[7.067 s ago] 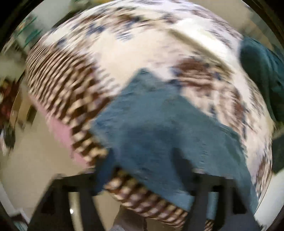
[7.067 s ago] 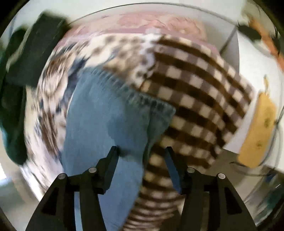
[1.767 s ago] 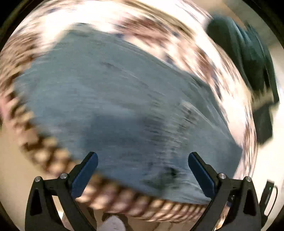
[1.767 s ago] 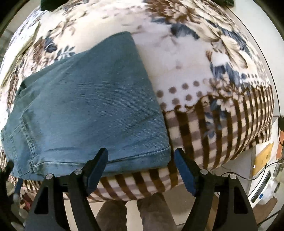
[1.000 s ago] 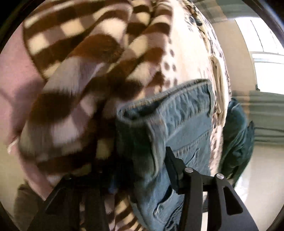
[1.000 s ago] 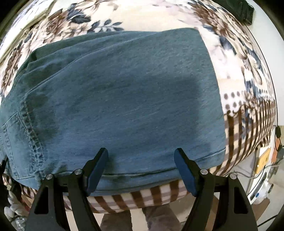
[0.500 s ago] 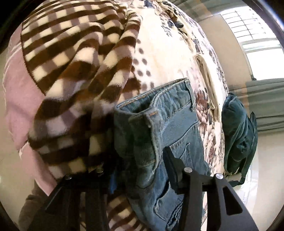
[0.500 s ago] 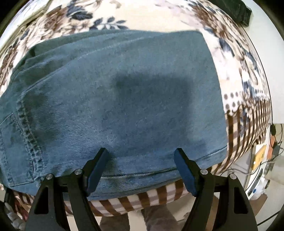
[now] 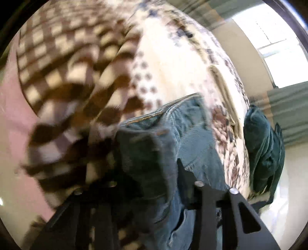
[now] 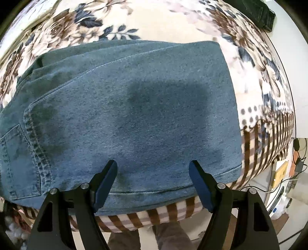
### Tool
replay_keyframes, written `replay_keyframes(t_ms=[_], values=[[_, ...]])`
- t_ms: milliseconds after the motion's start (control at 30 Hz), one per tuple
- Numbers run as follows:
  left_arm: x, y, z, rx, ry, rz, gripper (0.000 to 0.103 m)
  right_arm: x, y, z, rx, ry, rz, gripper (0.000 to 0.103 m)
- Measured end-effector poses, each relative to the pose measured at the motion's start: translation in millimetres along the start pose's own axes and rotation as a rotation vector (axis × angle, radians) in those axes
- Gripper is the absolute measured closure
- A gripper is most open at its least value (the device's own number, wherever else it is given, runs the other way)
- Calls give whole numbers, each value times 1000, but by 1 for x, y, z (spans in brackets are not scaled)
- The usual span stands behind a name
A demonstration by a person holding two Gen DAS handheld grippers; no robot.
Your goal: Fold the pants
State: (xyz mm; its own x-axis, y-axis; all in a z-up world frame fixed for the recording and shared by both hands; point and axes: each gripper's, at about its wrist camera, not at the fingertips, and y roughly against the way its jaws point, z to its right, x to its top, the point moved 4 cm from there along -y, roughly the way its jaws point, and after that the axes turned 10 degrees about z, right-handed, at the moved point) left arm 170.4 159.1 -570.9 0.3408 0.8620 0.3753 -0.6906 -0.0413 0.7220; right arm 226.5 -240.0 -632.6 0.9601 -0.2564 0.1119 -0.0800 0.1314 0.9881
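Observation:
The blue denim pants lie folded flat on a floral and checked blanket, with the hem at the right and a back pocket at the left. My right gripper is open and empty, hovering over the near edge of the pants. In the blurred left wrist view, the waistband end of the pants sits between the fingers of my left gripper, which is shut on it at the bed's edge.
The checked brown border of the blanket hangs over the bed side. A dark green garment lies at the far end of the bed. Another dark item sits at the top right corner. Cables and boxes stand on the floor at the right.
My left gripper, holding the waistband, has shifted and the view has blurred with motion. My right gripper has stayed open over the pants, which have moved slightly in its view.

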Motion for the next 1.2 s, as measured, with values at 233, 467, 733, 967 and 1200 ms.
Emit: replay_keyframes(t_ms=[233, 467, 733, 967, 1200], values=[[5, -19, 17, 4, -45, 31, 65, 0, -3, 9, 28, -15, -24, 25], [18, -41, 10, -67, 12, 38, 77, 22, 8, 35, 35, -25, 1, 25], [0, 35, 97, -263, -197, 86, 80, 38, 20, 94, 149, -113, -13, 23], [-97, 94, 214, -491, -455, -26, 81, 38, 46, 165, 228, -157, 51, 23], [-248, 68, 279, -524, -701, -238, 81, 18, 43, 263, 205, -241, 78, 23]])
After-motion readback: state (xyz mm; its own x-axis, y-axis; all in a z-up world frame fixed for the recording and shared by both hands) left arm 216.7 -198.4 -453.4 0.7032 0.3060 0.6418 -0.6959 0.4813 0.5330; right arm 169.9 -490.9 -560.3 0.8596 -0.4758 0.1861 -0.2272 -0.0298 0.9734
